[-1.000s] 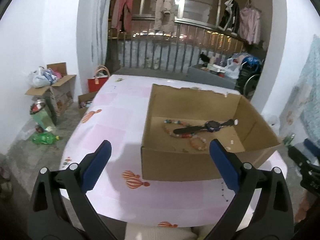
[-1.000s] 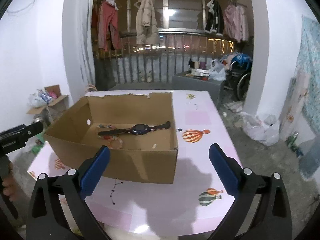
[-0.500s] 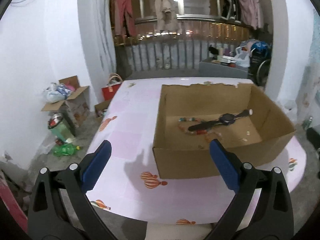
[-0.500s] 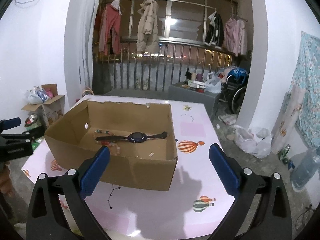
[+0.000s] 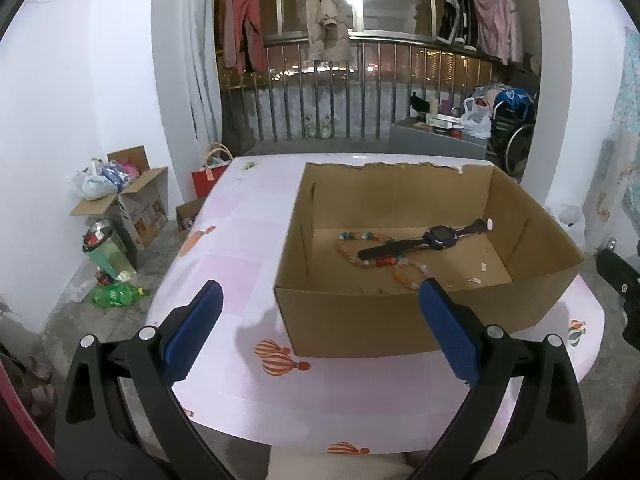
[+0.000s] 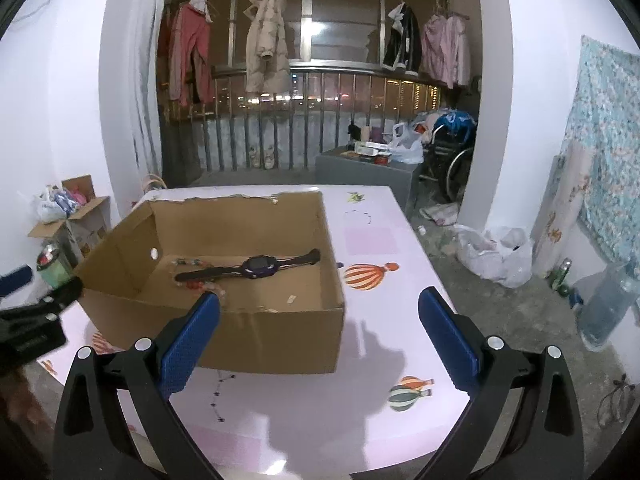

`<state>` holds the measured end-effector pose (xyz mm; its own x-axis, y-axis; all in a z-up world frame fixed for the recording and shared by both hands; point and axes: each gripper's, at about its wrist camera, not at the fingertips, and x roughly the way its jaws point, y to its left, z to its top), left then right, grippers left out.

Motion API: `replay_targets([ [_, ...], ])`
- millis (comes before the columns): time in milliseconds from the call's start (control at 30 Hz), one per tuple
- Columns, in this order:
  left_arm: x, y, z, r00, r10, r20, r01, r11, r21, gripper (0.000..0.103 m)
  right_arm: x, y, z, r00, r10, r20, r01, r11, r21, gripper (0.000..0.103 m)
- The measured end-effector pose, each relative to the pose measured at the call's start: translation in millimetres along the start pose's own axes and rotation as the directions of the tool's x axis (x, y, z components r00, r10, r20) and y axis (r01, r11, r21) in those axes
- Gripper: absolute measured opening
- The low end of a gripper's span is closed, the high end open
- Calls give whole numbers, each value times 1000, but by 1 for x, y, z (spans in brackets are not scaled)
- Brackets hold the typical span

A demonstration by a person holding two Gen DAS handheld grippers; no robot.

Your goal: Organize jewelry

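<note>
An open cardboard box (image 5: 360, 328) (image 6: 264, 340) stands on a pink table with balloon prints (image 5: 240, 264) (image 6: 368, 360). Inside lie a black and purple watch (image 5: 436, 238) (image 6: 258, 268) and beaded bracelets (image 5: 360, 246) (image 6: 196, 285), one orange strand (image 5: 406, 276) nearest the front wall. My left gripper (image 5: 320, 332) hovers open before the box's front left corner, holding nothing. My right gripper (image 6: 318, 330) is open and empty in front of the box's right corner. Each gripper shows at the other view's edge.
Around the table the floor holds cardboard boxes with bags (image 5: 120, 196), a green bottle (image 5: 114, 294), a red bag (image 5: 210, 178) and white plastic bags (image 6: 496, 256). Behind are a railing with hanging clothes (image 5: 324, 12), a grey cabinet (image 6: 368, 172) and a wheelchair (image 6: 452, 160).
Both grippers have pulled back and risen from the box, so it looks smaller and farther. Their jaws stay open; the watch and bracelets have not moved.
</note>
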<state>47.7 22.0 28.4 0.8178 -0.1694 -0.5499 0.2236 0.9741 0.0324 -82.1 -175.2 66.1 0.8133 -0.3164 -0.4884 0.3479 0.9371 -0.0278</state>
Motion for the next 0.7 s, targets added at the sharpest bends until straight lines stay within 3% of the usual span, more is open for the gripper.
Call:
replay_targets([
  [333, 10, 3, -5, 999, -35, -34, 34, 999, -37, 95, 6, 1, -6, 999, -10, -32, 10, 1000, -1, 97],
  [700, 14, 5, -5, 998, -25, -53, 23, 999, -46, 95, 8, -1, -7, 1000, -9, -30, 9, 1000, 1, 97],
])
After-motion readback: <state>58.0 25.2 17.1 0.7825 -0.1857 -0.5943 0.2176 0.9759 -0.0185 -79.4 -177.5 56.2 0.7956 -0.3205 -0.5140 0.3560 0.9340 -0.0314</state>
